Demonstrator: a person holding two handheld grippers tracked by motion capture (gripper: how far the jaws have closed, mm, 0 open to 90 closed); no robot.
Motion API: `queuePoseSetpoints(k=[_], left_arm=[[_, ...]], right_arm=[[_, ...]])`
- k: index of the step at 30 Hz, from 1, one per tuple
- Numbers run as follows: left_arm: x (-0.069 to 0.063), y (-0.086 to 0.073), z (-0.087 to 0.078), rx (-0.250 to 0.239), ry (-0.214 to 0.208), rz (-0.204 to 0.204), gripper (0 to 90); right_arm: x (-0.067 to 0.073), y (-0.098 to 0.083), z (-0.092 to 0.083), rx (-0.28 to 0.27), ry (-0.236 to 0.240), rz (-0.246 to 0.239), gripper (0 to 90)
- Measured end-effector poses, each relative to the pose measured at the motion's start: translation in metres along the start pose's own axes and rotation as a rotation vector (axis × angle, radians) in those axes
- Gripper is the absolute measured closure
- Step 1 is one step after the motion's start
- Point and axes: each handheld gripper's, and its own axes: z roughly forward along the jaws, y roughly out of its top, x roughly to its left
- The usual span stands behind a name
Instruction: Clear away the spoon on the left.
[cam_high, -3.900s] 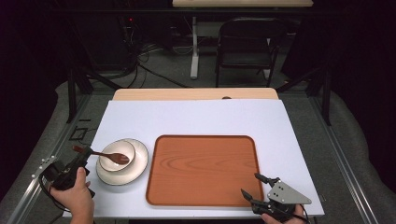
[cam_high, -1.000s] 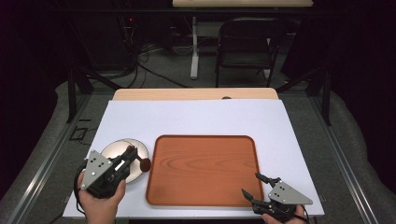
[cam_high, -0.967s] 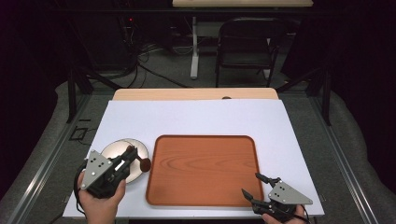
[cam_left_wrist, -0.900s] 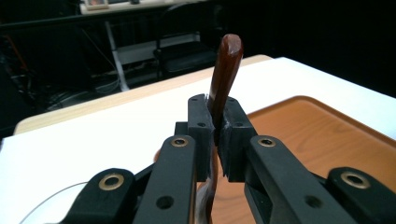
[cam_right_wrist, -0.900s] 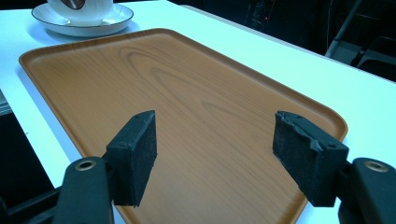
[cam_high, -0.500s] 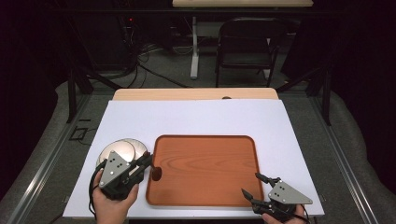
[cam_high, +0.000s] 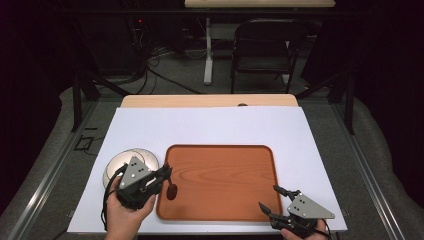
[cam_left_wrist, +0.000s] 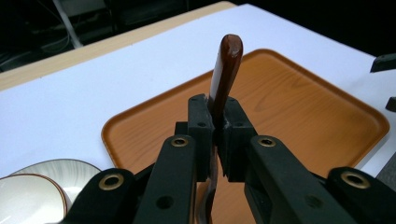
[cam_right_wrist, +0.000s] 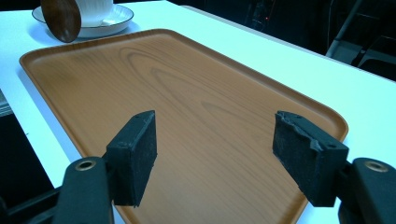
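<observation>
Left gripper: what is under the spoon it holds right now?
The left gripper is clamped on a brown wooden spoon, whose bowl hangs over the left edge of the wooden tray. The gripper and hand cover part of the white plate behind.

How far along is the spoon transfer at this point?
Done: the wooden spoon is out of the cup and saucer. In hand: the left gripper is shut on its handle, bowl end over the tray near its left edge. Left: setting it down. The right gripper waits open.

Left fingers (cam_left_wrist: 215, 140) clamped, right fingers (cam_right_wrist: 140, 154) apart
</observation>
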Motion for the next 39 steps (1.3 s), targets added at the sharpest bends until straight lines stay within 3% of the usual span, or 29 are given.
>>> queuePoseSetpoints(k=[7, 11, 25, 31, 39], left_arm=[[0.011, -0.001, 0.009, 0.062, -0.028, -0.055, 84.6], [0.019, -0.004, 0.014, 0.084, -0.05, -0.112, 84.6], [0.023, -0.008, 0.043, 0.121, -0.1, -0.164, 84.6], [0.03, -0.006, 0.052, 0.128, -0.104, -0.194, 84.3], [0.045, -0.008, 0.069, 0.134, -0.075, -0.279, 83.1]], right_arm=[[0.0, 0.0, 0.0, 0.0, 0.001, -0.001, 30.3], [0.0, 0.0, 0.0, 0.0, 0.0, -0.002, 30.3], [0.001, 0.0, 0.0, 0.003, 0.003, -0.005, 30.3], [0.001, 0.0, 0.0, 0.002, 0.003, -0.004, 30.3], [0.0, 0.0, 0.0, 0.004, 0.003, -0.006, 30.3]])
